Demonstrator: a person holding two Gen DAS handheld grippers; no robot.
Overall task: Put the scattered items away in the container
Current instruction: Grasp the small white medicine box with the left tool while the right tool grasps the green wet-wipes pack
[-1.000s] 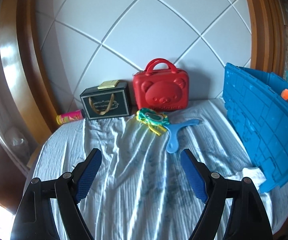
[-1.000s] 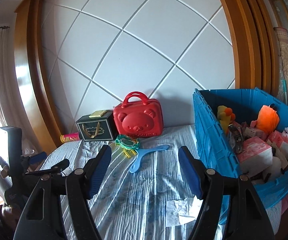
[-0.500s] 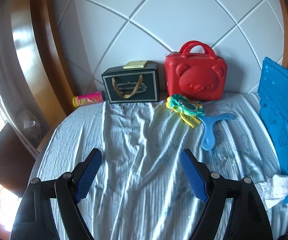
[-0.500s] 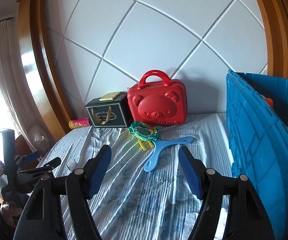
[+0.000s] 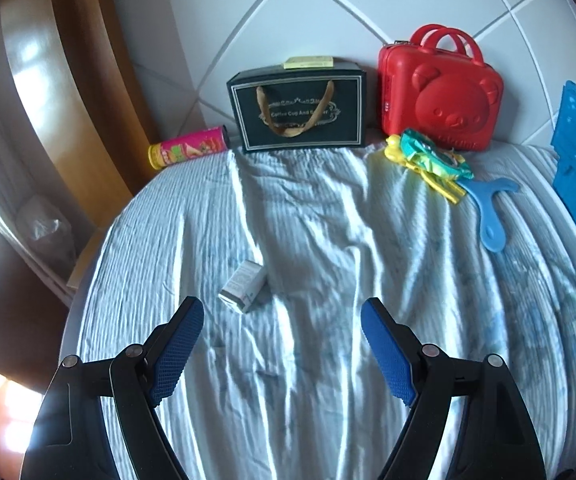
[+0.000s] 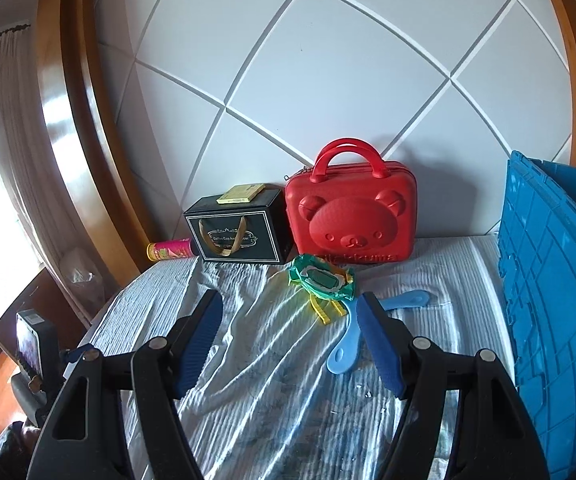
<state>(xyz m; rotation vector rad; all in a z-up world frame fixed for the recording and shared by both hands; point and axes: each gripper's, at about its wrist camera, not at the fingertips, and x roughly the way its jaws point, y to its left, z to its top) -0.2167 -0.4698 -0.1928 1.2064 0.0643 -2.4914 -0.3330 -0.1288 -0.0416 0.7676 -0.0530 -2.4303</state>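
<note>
**Bed inventory, left to right: loose items and open crate**

1. Pink snack tube (image 5: 187,148): lying on its side at the far left of the bed (image 5: 308,360), against the headboard panel, just beside the black gift box.
2. Small white carton (image 5: 243,286): lying on the rumpled sheet, just ahead of the left claw (image 5: 281,346) and slightly left of its centre line. Left claw fingers spread wide, nothing between them.
3. Black gift box (image 5: 298,110): upright against the headboard, ribbon handle hanging down its front, a thin yellow-green packet (image 5: 308,63) flat on its lid.
4. Red bear case (image 5: 440,92): upright, beside the gift box, handles up.
5. Green wipes packet (image 6: 322,280): lying partly over a yellow clip-like piece (image 6: 326,310), in front of the case.
6. Blue plastic hanger (image 6: 348,340): flat on the sheet, partly behind one finger of the right claw (image 6: 290,344). Right claw also spread, empty.
7. Blue crate (image 6: 548,320): container, far right; its outer wall is all that shows, contents not visible.

Handling note (judgement): the left claw looks lined up on the white carton. To take it cleanly, shift a little left, straddle its narrow sides, and come down low enough to close on card rather than bunching the soft sheet. The carton is light and may skid; close gently and squarely before carrying it across to the crate.
</note>
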